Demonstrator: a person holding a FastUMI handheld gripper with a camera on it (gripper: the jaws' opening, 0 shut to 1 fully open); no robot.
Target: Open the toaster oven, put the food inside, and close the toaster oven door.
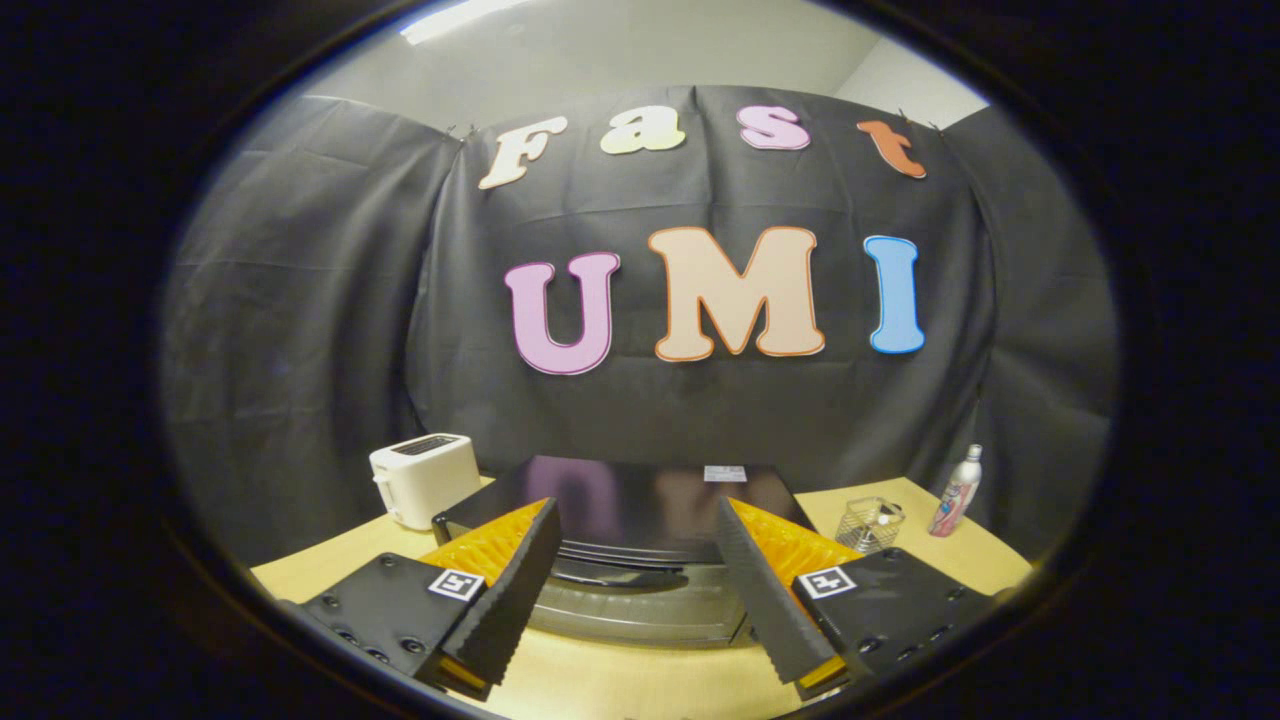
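Right, from the gripper view the fingers (640,570) stand spread wide, gripping nothing, either side of the glossy black box-shaped toaster oven (625,500) just ahead on the pale wooden desk (600,680). Its handle (615,577) lies between them and the door looks closed, so every step seems left; where the food is, I cannot tell.

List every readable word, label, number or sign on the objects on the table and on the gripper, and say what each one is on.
None can be quoted.
White label on top of the black toaster oven: too small to read.
Printed wrap on the slim silver spray bottle: blurred, unreadable.
Square black-and-white marker tags on the open gripper, one behind each finger: patterns, not words.
White pop-up toaster and clear wire-pattern glass cup: no text visible.
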